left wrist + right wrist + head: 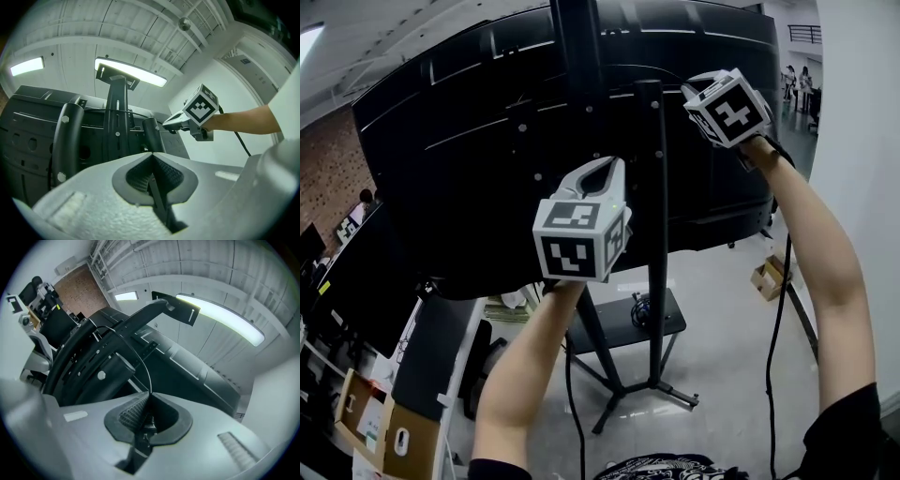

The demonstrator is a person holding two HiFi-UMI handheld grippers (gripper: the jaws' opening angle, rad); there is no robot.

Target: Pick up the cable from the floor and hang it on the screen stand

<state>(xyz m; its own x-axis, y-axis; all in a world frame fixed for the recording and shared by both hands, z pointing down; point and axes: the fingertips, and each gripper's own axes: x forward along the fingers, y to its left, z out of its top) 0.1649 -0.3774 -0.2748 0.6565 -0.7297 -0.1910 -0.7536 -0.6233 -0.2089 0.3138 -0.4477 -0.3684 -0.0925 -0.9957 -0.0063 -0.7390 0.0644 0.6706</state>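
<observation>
Right gripper (149, 393): jaws clamped on the thin black cable (143, 364), with a plug-like end sitting between the pads. From there the cable arcs up onto the screen stand (117, 336).

Left gripper (151, 153): jaws together, and we see nothing coming out past the tips. A dark strip runs in the slot behind them, and we cannot tell whether it is cable.

Our judgement is that the cable is off the floor (722, 319) and up at the stand behind the screen (469, 141). Draping it securely and letting go are left to do.

We cannot make out where the cable catches on the stand. The cords hanging below both arms may be more of the cable.
</observation>
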